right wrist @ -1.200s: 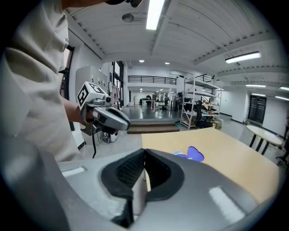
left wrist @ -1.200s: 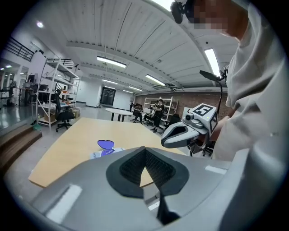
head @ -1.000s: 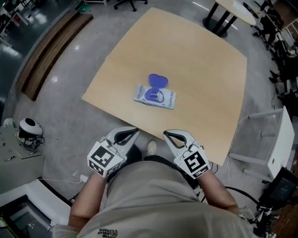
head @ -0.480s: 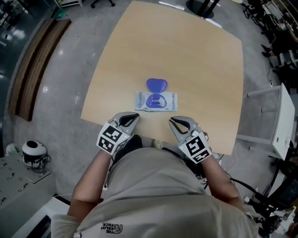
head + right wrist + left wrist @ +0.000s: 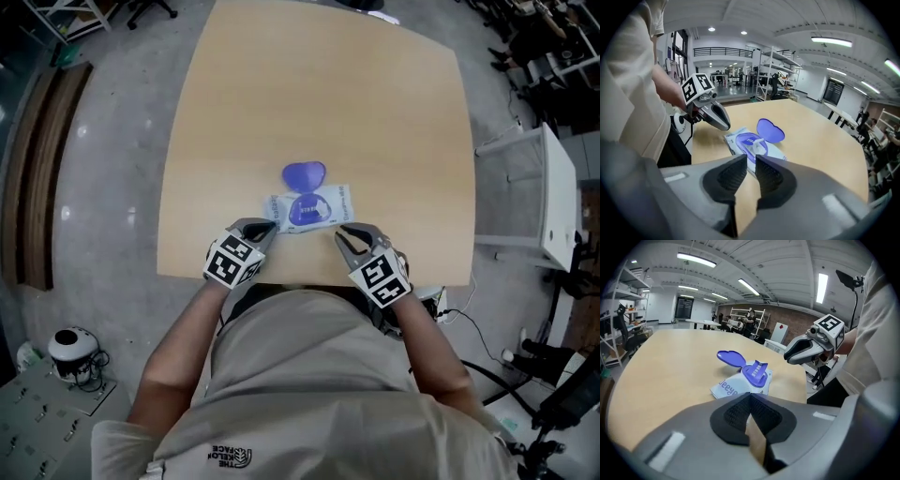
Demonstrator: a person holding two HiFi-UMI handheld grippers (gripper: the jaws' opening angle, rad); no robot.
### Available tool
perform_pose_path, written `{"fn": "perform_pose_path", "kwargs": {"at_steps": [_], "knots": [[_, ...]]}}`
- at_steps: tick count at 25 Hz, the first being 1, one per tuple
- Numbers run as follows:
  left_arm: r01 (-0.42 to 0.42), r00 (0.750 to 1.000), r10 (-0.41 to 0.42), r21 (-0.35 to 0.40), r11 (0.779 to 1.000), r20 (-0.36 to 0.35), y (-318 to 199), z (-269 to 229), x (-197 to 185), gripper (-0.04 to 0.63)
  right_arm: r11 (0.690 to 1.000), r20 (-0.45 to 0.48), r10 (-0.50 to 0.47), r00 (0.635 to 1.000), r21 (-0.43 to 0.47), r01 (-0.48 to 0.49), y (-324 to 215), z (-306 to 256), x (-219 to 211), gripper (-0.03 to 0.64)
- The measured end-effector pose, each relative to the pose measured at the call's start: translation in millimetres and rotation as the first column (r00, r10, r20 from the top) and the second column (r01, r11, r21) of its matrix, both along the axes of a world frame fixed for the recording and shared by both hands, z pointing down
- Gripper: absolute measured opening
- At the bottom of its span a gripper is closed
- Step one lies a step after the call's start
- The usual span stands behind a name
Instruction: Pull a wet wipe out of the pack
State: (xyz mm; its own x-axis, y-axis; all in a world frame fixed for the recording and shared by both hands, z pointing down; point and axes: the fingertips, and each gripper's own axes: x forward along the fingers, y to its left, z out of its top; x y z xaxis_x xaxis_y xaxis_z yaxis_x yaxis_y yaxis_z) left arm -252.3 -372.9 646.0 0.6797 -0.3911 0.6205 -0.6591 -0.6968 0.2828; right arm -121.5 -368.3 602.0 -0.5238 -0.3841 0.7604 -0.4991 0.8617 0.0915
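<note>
The wet wipe pack [image 5: 314, 208] lies flat on the wooden table [image 5: 328, 103], its purple heart-shaped lid [image 5: 304, 174] flipped open away from me. A white wipe tip [image 5: 758, 140] pokes up from the pack's opening. My left gripper [image 5: 265, 226] hovers just short of the pack's near left corner; its pads meet in the left gripper view [image 5: 750, 397], with nothing in them. At the near right corner my right gripper [image 5: 341, 232] has just been opening its jaws; a narrow gap [image 5: 751, 161] shows between the pads, and nothing is held.
The table's near edge [image 5: 309, 281] runs just under both wrists. A white side stand [image 5: 555, 202] is right of the table, a wooden bench [image 5: 37, 169] at the far left, and a round white device [image 5: 70, 347] sits on the floor at lower left.
Both grippers have moved forward from in front of the table's edge to either side of the pack's near edge. The pack has not moved.
</note>
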Motion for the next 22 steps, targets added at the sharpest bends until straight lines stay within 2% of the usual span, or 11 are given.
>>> {"fn": "perform_pose_path", "kwargs": {"at_steps": [4,13,15,19,22], "knots": [[-0.051,0.999,0.051,-0.031,0.998,0.018,-4,19,2,0.005,0.999,-0.025,0.037,0.999,-0.037,-0.037,-6,13,-2,0.063],[-0.095,0.995,0.099,-0.096,0.991,0.029,-4,40,8,0.005,0.995,-0.087,0.058,0.994,-0.073,-0.065,-30,34,-7,0.067],[-0.104,0.993,0.109,-0.094,0.990,0.044,-5,41,9,0.005,0.996,-0.096,0.049,0.994,-0.069,-0.056,-35,38,-12,0.069],[-0.115,0.988,0.122,-0.077,0.990,0.095,-7,45,12,0.005,0.997,-0.096,0.047,0.994,-0.062,-0.053,-46,45,-20,0.135],[-0.119,0.983,0.129,-0.086,0.989,0.130,-7,50,13,0.005,0.995,-0.099,0.035,0.994,-0.090,-0.044,-49,55,-25,0.137]]}}
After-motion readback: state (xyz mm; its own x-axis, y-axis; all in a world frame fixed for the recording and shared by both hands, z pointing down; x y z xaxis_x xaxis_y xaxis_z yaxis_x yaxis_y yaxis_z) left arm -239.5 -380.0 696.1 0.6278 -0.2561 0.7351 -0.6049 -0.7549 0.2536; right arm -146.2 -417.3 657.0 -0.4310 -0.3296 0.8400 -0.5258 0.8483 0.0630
